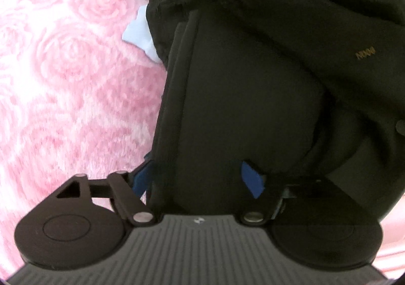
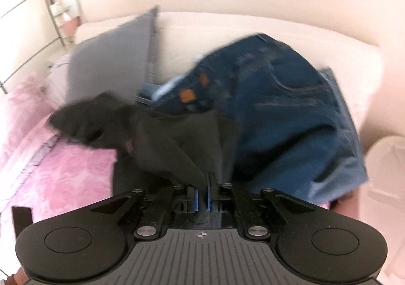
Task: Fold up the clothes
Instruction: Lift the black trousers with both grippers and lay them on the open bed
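A: Left wrist view, near to far?
B: Left gripper [image 1: 200, 178] at bottom centre, jaws spread wide w/ the black garment [image 1: 253, 87] bulging between them. One blue pad [image 1: 250, 178] shows on the right, the other mostly hidden by cloth on the left. Can't tell if the pads actually press the fabric.
A: And the garment?
B: Fills centre and right of frame, ribbed hem toward upper centre, small gold lettering [image 1: 365, 53] at right. Pink rose-pattern blanket [image 1: 71, 77] covers the whole left side. A pale blue scrap [image 1: 139, 31] pokes out from under the garment's left edge, upper centre.
A: Right wrist view?
B: Right gripper [image 2: 202, 196] bottom centre, jaws nearly together, pinching a fold of the same black garment [image 2: 177, 138]. Cloth rises from the pads, spreads left to a blurred dark end at mid-left. Pink blanket [image 2: 63, 173] lower left.
A: Behind that?
B: Blue jeans [image 2: 278, 107] heaped centre-right, just behind the black cloth. Grey cushion [image 2: 111, 62] upper left, leaning on a cream sofa back [image 2: 202, 26]. Frame is motion-blurred.
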`<state>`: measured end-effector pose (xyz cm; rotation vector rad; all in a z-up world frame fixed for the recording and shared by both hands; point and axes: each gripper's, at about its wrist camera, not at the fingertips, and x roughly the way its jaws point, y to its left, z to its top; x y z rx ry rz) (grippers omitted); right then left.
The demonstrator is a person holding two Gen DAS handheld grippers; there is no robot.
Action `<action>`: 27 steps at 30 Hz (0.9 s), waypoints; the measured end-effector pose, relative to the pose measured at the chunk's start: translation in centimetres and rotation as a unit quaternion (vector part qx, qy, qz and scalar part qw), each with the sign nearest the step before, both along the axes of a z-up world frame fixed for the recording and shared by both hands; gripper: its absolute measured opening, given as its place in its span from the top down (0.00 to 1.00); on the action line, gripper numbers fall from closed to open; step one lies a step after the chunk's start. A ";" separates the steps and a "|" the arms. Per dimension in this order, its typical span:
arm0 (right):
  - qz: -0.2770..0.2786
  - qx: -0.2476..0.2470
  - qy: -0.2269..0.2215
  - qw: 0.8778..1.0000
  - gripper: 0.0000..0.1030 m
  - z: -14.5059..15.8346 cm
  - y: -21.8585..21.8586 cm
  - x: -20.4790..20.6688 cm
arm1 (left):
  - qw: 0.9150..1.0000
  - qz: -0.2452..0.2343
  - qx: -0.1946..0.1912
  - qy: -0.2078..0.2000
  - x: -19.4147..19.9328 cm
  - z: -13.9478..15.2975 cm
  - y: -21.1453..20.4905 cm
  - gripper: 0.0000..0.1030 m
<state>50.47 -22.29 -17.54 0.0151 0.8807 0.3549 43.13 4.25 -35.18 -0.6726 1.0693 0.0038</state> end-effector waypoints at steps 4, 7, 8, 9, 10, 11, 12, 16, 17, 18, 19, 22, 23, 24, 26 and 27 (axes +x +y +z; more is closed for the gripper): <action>-0.017 0.006 0.015 1.000 0.95 -0.9 -1.2 1.2 | 1.000 -0.011 -0.006 -0.004 0.7 -0.7 -0.6 0.32; -0.019 0.013 0.025 0.999 0.95 -1.0 -1.5 1.6 | 0.999 -0.022 -0.011 -0.020 0.9 -0.3 -1.1 0.71; -0.020 0.016 0.026 0.999 0.95 -0.8 -1.5 1.6 | 0.999 -0.024 -0.014 -0.025 0.8 0.0 -1.2 0.79; -0.021 0.018 0.026 0.999 0.95 -0.6 -1.5 1.5 | 0.999 -0.025 -0.013 -0.030 0.7 0.3 -1.3 0.86; -0.021 0.021 0.027 0.999 0.95 -0.5 -1.6 1.5 | 0.999 -0.025 -0.006 -0.034 0.4 0.7 -1.4 0.89; -0.022 0.023 0.027 0.999 0.95 -0.3 -1.6 1.5 | 0.999 -0.025 -0.002 -0.040 0.0 1.1 -1.5 0.91; -0.022 0.026 0.026 0.999 0.95 0.0 -1.6 1.4 | 0.999 -0.024 -0.001 -0.046 -0.5 1.6 -1.5 0.92; -0.003 0.033 -0.004 0.999 0.95 2.0 -1.0 0.5 | 0.996 -0.012 0.006 -0.083 -3.0 4.9 -1.5 0.93; 0.008 0.034 -0.014 0.999 0.95 2.7 -0.7 0.1 | 0.995 -0.005 0.008 -0.094 -3.9 6.0 -1.4 0.94; 0.020 0.039 -0.020 0.999 0.95 3.4 -0.3 -0.4 | 0.994 0.002 0.010 -0.106 -4.9 7.1 -1.4 0.94; 0.033 0.050 -0.020 0.998 0.95 4.1 0.3 -1.1 | 0.993 0.009 0.014 -0.117 -5.8 8.2 -1.2 0.94; 0.075 0.083 -0.021 0.993 0.95 6.3 2.3 -3.1 | 0.987 0.031 0.039 -0.150 -9.4 12.0 -0.3 0.95; 0.088 0.095 -0.021 0.991 0.95 7.0 3.0 -3.8 | 0.985 0.043 0.045 -0.159 -10.9 13.2 0.4 0.95; 0.102 0.106 -0.021 0.989 0.95 7.7 3.6 -4.5 | 0.983 0.055 0.051 -0.167 -12.5 14.3 1.0 0.95; 0.129 0.128 -0.021 0.983 0.95 9.2 4.9 -5.9 | 0.977 0.086 0.066 -0.183 -16.1 16.5 2.2 0.95; 0.143 0.138 -0.022 0.980 0.95 9.9 5.6 -6.6 | 0.974 0.103 0.074 -0.189 -18.2 17.6 2.9 0.95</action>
